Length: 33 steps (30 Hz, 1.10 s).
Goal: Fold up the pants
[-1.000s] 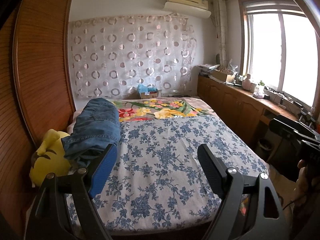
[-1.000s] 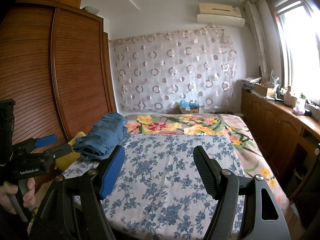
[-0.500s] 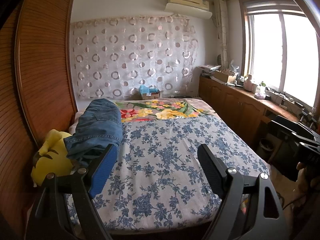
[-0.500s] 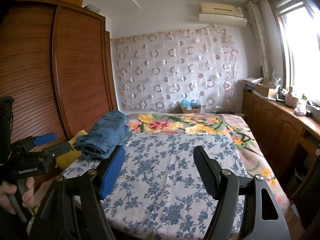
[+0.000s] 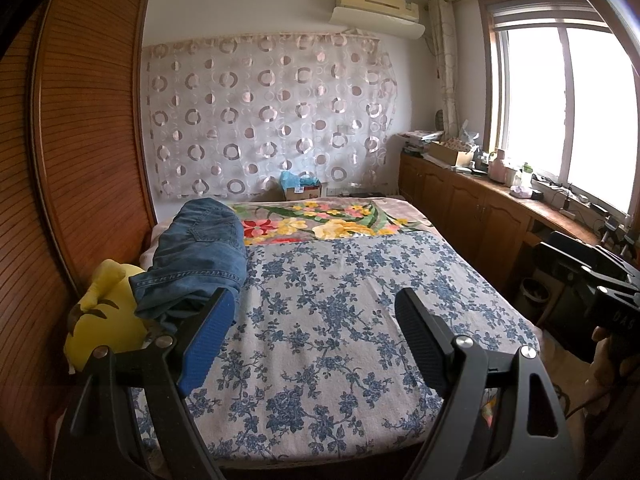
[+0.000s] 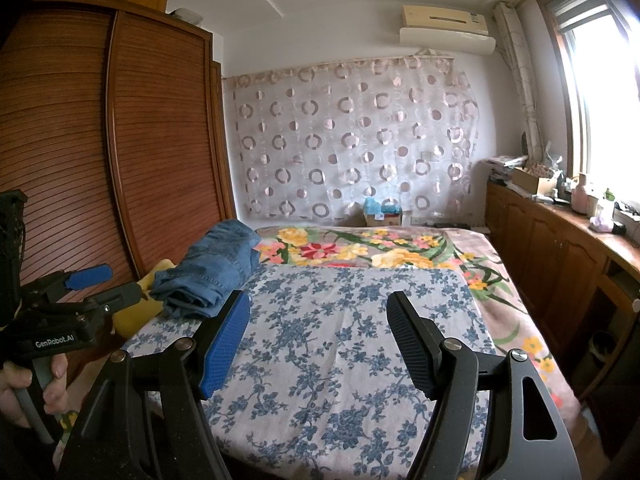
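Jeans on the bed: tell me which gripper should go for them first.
Left, probably. The jeans lie along the bed's left edge, just beyond the left gripper, whose jaws are open and empty. The right gripper, also open, faces bare blue floral sheet, farther away.

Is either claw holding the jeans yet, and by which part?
No. The left claw and right claw are open and empty above the bed. The jeans lie untouched at its left edge.

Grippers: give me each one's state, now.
Left gripper: open, holding nothing, above the bed.
Right gripper: open, holding nothing; the jeans lie untouched.
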Motion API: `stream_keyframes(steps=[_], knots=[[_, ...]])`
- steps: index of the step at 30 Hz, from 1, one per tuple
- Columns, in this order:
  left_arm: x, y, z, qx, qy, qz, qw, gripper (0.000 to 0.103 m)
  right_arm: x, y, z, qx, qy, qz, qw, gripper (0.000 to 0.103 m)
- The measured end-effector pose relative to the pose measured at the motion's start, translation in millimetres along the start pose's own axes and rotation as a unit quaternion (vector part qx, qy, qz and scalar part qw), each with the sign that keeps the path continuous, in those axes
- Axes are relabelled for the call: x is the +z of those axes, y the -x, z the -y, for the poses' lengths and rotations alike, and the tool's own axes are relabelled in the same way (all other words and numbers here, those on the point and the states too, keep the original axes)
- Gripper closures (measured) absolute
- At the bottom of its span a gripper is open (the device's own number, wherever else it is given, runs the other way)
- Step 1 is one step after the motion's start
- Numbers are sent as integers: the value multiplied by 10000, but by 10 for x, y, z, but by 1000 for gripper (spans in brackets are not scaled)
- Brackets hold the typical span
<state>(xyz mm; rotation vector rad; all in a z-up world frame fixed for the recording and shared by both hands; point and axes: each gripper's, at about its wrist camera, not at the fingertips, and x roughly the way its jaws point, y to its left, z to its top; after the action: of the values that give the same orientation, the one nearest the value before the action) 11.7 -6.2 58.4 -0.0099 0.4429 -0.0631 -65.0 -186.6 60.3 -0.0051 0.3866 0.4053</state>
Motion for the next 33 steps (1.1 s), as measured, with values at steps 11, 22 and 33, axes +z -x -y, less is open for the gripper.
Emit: stream_keyframes(steps=[11, 22, 33], knots=[[-4, 4, -12, 2, -3, 8, 10000, 20, -9, 10, 6, 0, 9, 0, 10000, 30], [-12, 9, -17, 2, -8, 21, 10000, 20, -3, 13, 8, -6, 17, 8, 10000, 30], [-27, 6, -20, 2, -1, 44, 10000, 20, -9, 10, 1, -7, 19, 11, 10000, 30]])
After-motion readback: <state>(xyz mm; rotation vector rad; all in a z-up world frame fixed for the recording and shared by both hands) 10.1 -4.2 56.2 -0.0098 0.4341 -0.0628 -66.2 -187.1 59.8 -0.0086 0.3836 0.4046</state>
